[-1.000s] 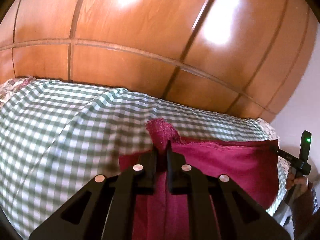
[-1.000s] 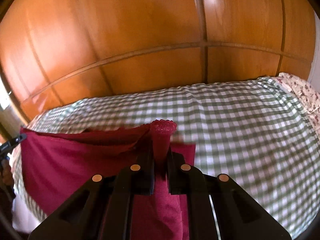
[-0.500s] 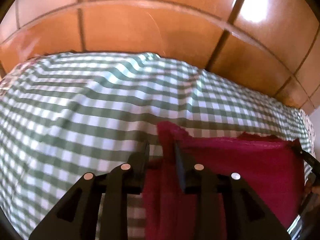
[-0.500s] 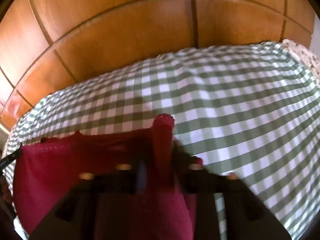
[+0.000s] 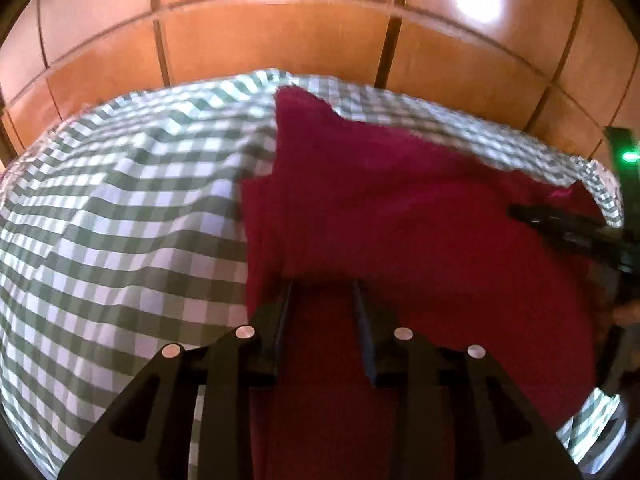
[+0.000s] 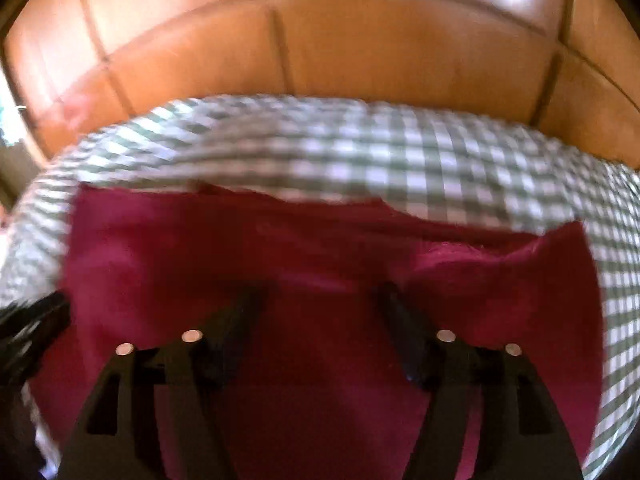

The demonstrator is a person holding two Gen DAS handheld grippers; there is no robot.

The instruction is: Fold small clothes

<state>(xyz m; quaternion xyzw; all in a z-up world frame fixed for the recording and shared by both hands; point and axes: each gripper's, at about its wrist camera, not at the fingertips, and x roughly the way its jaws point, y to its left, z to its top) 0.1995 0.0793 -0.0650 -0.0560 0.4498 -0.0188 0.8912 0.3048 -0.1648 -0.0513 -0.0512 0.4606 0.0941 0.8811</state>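
Glossy orange-brown wooden wardrobe panels (image 5: 280, 32) fill the far background, crossed by dark grooves and bright glare spots. Below them spreads a green-and-white checked bedsheet (image 5: 120, 208), rumpled into soft ridges on the left.

On that sheet lies the dark red cloth (image 5: 400, 208), doubled over on itself, with its upper layer ending in a ragged edge on the far side and a pointed corner sticking up towards the wardrobe. In my right wrist view the same cloth (image 6: 240, 248) stretches across the near half of the bed, its far edge uneven and its right corner slightly raised and rumpled.

My left gripper (image 5: 324, 300) hovers over the near-left part of the cloth with its black fingers (image 5: 282, 320) parted and nothing between them; only red fabric shows through the gap. My right gripper (image 6: 320, 304) is spread wide above the cloth's near middle, likewise holding nothing. It also appears at the right edge of the left wrist view (image 5: 568, 232), over the cloth's right side, with a green light glowing above it. That right wrist view is blurred.
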